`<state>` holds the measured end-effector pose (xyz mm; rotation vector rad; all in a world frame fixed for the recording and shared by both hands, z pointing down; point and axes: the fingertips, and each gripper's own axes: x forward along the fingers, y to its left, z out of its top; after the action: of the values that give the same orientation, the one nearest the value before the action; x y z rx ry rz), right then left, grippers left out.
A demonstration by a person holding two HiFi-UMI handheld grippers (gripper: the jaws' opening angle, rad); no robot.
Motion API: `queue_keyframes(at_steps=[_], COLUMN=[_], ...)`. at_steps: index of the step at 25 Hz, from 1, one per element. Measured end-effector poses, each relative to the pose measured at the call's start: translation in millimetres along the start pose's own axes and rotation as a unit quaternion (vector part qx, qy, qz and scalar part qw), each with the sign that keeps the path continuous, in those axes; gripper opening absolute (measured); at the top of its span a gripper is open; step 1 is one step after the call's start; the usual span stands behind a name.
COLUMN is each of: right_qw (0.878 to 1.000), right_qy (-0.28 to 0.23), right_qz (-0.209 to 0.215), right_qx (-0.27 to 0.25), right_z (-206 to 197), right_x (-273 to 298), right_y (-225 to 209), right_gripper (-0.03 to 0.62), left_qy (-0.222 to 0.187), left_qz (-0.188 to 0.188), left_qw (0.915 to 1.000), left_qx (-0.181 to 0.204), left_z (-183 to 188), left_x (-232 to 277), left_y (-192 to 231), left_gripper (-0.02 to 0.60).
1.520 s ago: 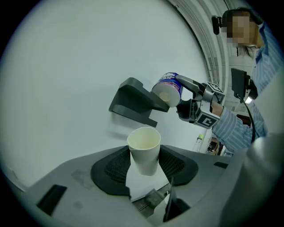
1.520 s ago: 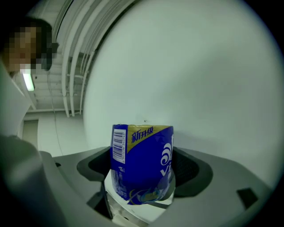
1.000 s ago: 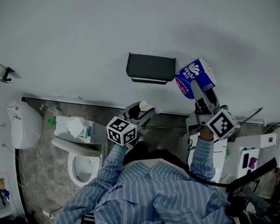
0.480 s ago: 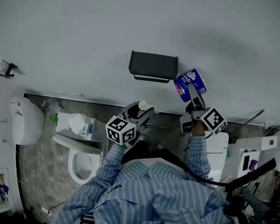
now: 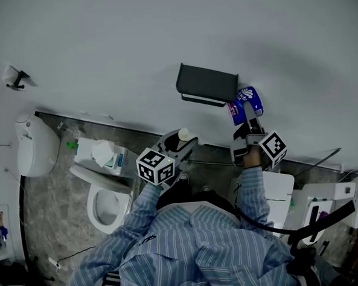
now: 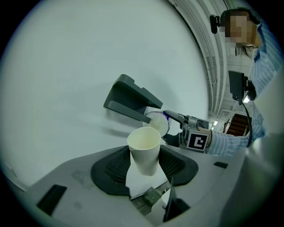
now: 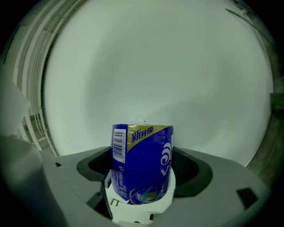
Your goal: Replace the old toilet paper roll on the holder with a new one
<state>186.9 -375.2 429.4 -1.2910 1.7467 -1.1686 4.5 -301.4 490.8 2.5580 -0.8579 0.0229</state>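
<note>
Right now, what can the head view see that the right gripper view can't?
Only the head view shows the dark holder on the wall, the toilet, and the left gripper holding an empty cardboard tube. Only the right gripper view shows the barcode on the wrapper. Both show the blue-wrapped roll held in the right gripper, and the pale wall behind.

Wall (image 5: 101, 53) lies open left of the holder (image 5: 207, 83) — the wrapped roll (image 5: 244, 104) crowds its right end
</note>
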Motion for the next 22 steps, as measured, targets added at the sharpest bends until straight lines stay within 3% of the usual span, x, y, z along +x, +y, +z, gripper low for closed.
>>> queue_keyframes(at_steps=[6,14,18,22], right_qw=[0.999,0.985,0.984,0.987], right_qy=[-0.005,0.019,0.037,0.074], right_qz=[0.01,0.034,0.04,0.051], right_qx=[0.042,0.167,0.17,0.137], right_z=[-5,-54,-65,-82], right_x=[6,19,23,27], right_y=[-2,3,4,12], right_gripper=[0.411,0.411,0.411,0.411], left_qy=[-0.006,-0.004,0.003,0.006], left_qz=[0.01,-0.003,-0.005,0.005], left_qw=[0.9999,0.9998,0.9999,0.9997], left_qx=[-0.01,-0.017,-0.016,-0.022], left_z=[-3,-7,-11,-14], left_x=[-8,1,2,-3], left_y=[10,7,7,16], left_gripper=[0.198,0.198,0.198,0.198])
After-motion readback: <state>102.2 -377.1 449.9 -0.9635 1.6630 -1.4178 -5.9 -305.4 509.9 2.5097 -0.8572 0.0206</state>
